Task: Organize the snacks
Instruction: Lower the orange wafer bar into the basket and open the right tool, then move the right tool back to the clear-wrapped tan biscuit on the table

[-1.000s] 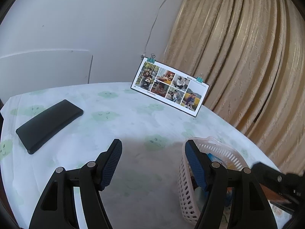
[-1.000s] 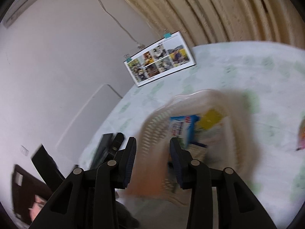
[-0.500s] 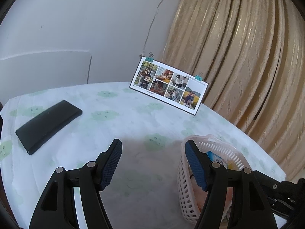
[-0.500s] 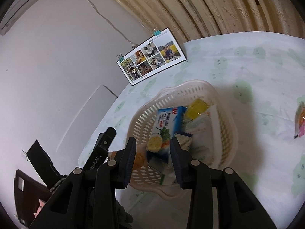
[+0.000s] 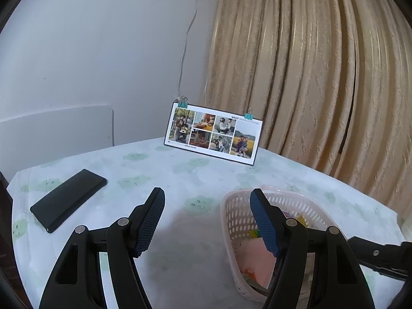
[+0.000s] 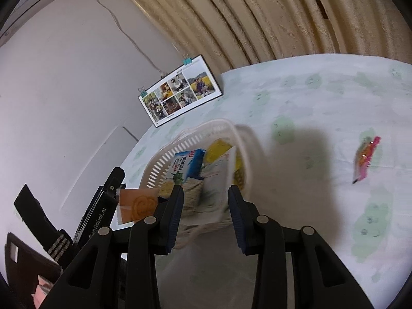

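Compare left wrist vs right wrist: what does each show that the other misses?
Left wrist only: a flat black rectangular case lying on the tablecloth, and the open left gripper over bare cloth beside the basket.

Right wrist only: a pink and orange snack packet lying loose on the table, outside the basket, a blue and white snack box and a yellow packet inside the basket, and the open right gripper.

Both: the white perforated plastic basket, the clipped photo collage card, beige curtain.

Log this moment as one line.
left gripper: open, empty | right gripper: open, above basket | pink snack packet: on table, outside basket
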A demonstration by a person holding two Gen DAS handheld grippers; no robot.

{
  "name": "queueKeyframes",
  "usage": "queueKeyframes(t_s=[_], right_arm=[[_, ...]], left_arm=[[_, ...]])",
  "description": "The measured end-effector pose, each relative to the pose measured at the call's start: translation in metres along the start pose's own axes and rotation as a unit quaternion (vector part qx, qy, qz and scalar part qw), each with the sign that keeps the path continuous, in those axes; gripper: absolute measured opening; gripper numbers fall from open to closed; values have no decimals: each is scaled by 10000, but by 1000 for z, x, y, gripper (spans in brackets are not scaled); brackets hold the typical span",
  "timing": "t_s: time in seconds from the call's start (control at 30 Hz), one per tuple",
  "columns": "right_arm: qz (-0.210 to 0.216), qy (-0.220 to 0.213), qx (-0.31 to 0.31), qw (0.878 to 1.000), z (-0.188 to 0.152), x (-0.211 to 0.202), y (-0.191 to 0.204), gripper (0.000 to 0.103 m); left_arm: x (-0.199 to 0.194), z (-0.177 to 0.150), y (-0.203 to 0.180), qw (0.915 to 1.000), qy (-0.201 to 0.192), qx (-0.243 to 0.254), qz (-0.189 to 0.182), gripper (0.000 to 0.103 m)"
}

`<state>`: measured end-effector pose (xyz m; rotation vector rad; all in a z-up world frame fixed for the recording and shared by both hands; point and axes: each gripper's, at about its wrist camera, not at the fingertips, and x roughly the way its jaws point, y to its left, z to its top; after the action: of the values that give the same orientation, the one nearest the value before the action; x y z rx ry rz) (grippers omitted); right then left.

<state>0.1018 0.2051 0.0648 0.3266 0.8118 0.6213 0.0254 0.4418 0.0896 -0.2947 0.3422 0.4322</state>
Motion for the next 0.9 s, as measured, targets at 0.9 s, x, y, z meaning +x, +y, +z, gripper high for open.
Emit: queueKeyframes(t_s=[0.9], right_arm=[[-1435, -541, 814, 9848, 5, -80, -147, 39]], left_arm=[[-22, 3, -53, 9957, 26, 746, -541, 69]])
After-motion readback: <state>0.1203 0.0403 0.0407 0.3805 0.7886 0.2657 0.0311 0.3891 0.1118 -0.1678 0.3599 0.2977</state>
